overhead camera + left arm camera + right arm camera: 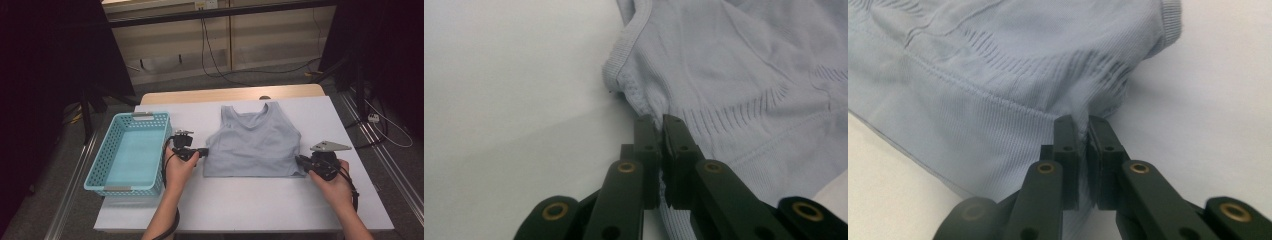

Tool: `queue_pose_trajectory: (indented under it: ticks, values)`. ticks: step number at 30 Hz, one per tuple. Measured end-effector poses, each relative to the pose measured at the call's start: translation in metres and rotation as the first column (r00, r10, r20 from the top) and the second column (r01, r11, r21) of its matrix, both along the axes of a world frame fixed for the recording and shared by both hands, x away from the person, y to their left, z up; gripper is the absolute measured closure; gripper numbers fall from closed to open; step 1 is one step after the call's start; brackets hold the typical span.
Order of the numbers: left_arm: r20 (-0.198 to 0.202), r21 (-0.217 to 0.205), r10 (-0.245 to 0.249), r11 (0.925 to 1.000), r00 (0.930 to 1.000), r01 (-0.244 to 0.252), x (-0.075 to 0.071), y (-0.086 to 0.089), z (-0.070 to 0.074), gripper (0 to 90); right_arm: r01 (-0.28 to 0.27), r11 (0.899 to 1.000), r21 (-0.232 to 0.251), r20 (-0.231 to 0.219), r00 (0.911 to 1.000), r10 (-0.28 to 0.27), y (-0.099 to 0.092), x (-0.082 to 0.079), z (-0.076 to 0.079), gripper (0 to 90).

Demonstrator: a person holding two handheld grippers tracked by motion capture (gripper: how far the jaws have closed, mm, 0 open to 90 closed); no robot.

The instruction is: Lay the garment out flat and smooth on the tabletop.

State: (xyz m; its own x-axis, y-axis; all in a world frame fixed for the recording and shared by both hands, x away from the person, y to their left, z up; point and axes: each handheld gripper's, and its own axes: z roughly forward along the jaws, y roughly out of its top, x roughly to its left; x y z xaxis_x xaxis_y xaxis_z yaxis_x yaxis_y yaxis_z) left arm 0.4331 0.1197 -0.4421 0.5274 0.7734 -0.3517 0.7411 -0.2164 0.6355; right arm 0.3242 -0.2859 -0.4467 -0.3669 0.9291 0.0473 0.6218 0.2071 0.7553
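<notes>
High view, grey top [255, 142] edges hidden, grippers

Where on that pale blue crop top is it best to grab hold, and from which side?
Probably at the side edges near the hem. The crop top lies flat and spread out, so only its borders offer a fold to pinch. The left gripper comes in from its left edge and the right gripper from its right, each shut on a tuck of ribbed fabric, which should let the garment lift evenly.

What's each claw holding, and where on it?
Both pinch the grey crop top: left claw on its left side edge below the armhole, right claw on its right side edge.
</notes>
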Motion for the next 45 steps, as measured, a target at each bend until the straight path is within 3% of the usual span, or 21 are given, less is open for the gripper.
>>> queue_pose_trajectory:
  ticks: [4, 6, 10, 12, 15, 17, 21, 26, 29, 41, 45]
  values:
    - [0.005, 0.033, 0.004, 0.9995, 1.0000, -0.004, 0.004, -0.002, -0.005, 86.5, -0.008, 1.000, -0.030, -0.018, 0.9998, 0.007, 0.005, 0.003, -0.005, 84.0]
    - [0.004, 0.046, 0.005, 0.9989, 1.0000, -0.005, 0.006, -0.003, -0.008, 86.5, -0.016, 0.994, -0.105, -0.012, 0.9998, 0.015, 0.008, 0.005, -0.007, 84.1]
    - [0.015, 0.058, -0.002, 0.9983, 0.9999, 0.001, 0.005, -0.005, -0.011, 86.2, -0.019, 0.986, -0.167, 0.003, 0.9998, 0.020, 0.014, 0.004, -0.007, 84.1]
    - [0.020, 0.048, -0.004, 0.9989, 0.9998, 0.003, 0.004, -0.005, -0.010, 85.2, -0.016, 0.988, -0.153, 0.006, 0.9998, 0.017, 0.013, 0.004, -0.007, 82.9]
    - [0.022, 0.034, -0.014, 0.9993, 0.9997, 0.014, 0.001, -0.004, -0.008, 83.2, -0.005, 0.996, -0.088, 0.007, 1.0000, 0.005, 0.006, 0.003, -0.009, 75.3]
    - [0.033, 0.033, -0.016, 0.9993, 0.9993, 0.015, -0.001, -0.004, -0.006, 80.3, 0.020, 0.996, -0.089, 0.020, 0.9996, -0.019, 0.003, 0.001, -0.010, 63.4]
    - [0.053, 0.039, -0.024, 0.9990, 0.9983, 0.022, -0.005, 0.000, -0.003, 69.2, 0.036, 0.997, -0.069, 0.017, 0.9993, -0.035, -0.002, -0.004, -0.008, 59.7]
    - [0.058, 0.024, -0.041, 0.9989, 0.9974, 0.040, -0.012, -0.002, 0.002, 56.8, 0.038, 0.998, -0.046, 0.020, 0.9991, -0.037, -0.007, -0.014, -0.001, 57.6]
    - [0.066, 0.043, -0.073, 0.9966, 0.9952, 0.070, -0.015, -0.004, 0.004, 52.0, 0.033, 0.999, -0.029, 0.009, 0.9994, -0.033, -0.008, -0.018, 0.001, 56.9]
    - [0.057, 0.071, -0.081, 0.9945, 0.9950, 0.077, -0.024, 0.002, 0.000, 45.9, 0.004, 0.999, -0.042, -0.048, 0.9988, -0.006, -0.002, -0.025, -0.004, 55.7]
    - [0.056, 0.065, -0.091, 0.9940, 0.9943, 0.088, -0.023, 0.002, -0.003, 45.5, -0.002, 1.000, -0.031, -0.062, 0.9981, 0.000, -0.002, -0.024, -0.006, 62.9]
